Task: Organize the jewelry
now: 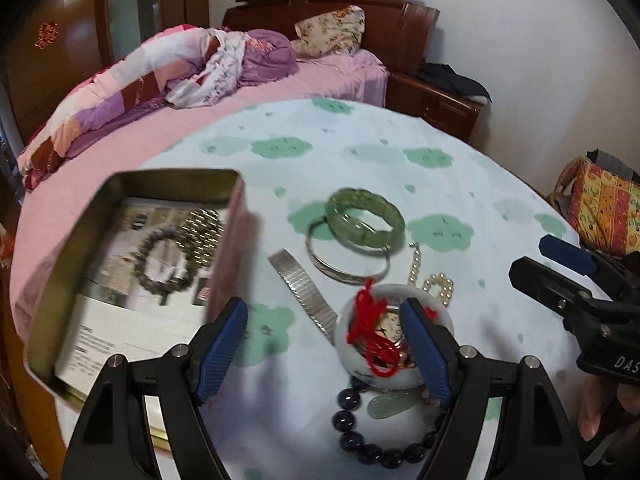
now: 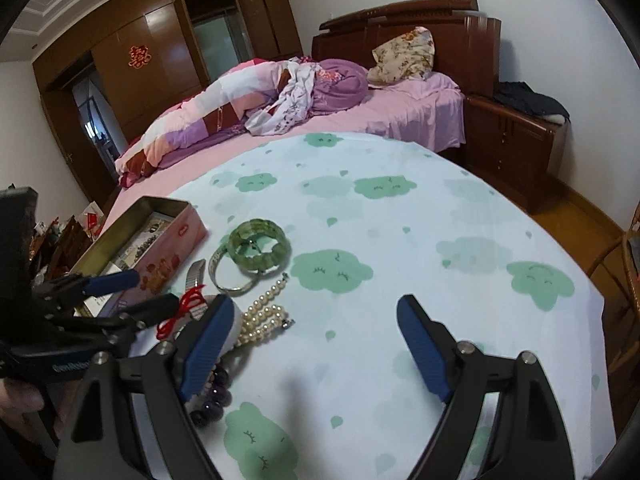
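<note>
Jewelry lying in 1 loose group on the desk [image 2: 400,240] with the cloud-print cloth: green bangle [image 1: 364,216] leaning on a silver bangle [image 1: 340,264], metal watch strap [image 1: 300,284] just beside, pearl string [image 2: 264,312] near them. White bangle [image 1: 352,344] with red cord [image 1: 368,320] touching a dark bead bracelet [image 1: 360,432]. To the left, open tin box [image 1: 132,264], already holding 1 bead bracelet [image 1: 160,260] and 1 gold chain piece [image 1: 200,232]. Left gripper [image 1: 328,344] hanging over the white bangle, fingers wide, gripping nothing. Right gripper [image 2: 316,344] over bare cloth, fingers wide apart, empty. Behind, a bed [image 2: 400,112] with pink sheet.
</note>
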Action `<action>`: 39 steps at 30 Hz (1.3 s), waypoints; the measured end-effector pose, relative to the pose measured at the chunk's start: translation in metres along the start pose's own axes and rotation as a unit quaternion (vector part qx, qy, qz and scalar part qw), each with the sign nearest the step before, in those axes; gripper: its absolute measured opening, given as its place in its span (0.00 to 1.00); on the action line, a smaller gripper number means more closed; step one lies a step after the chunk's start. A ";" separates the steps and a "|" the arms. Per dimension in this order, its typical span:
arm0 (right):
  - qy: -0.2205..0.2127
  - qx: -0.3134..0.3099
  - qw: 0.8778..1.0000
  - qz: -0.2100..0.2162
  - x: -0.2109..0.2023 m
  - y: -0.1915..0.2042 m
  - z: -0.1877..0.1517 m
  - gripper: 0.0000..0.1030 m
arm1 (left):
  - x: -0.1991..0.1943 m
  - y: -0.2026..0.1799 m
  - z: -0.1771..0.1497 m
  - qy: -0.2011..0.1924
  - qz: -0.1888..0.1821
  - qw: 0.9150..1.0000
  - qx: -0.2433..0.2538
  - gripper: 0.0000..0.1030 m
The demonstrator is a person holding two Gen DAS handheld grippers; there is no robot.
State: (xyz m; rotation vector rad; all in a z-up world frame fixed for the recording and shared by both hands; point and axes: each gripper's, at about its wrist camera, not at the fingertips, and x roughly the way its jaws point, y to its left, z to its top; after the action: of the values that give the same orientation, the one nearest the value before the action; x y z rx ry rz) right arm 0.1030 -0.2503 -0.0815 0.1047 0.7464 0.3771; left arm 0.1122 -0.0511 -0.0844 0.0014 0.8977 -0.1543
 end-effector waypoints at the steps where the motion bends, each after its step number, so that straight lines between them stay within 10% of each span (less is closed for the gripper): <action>1: 0.000 0.002 1.000 0.001 0.001 -0.001 -0.001 0.84 | 0.002 -0.001 -0.001 0.001 -0.004 1.000 0.001 0.75; 9: 0.000 0.012 1.000 0.002 0.002 -0.005 -0.007 0.84 | -0.005 -0.018 -0.006 -0.007 -0.081 0.996 0.027 0.00; 26: 0.006 -0.051 0.999 -0.004 0.007 0.020 0.013 0.83 | -0.052 0.021 0.028 -0.088 -0.068 0.994 -0.017 0.00; 39: 0.064 -0.165 0.984 0.007 0.074 0.071 0.041 0.45 | -0.033 0.045 0.032 -0.086 -0.063 0.993 -0.050 0.00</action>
State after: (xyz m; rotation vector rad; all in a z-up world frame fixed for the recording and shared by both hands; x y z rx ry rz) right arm 0.1598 -0.1554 -0.0829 -0.2284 0.8007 0.5187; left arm 0.1229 -0.0041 -0.0416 -0.1599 0.7326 -0.2246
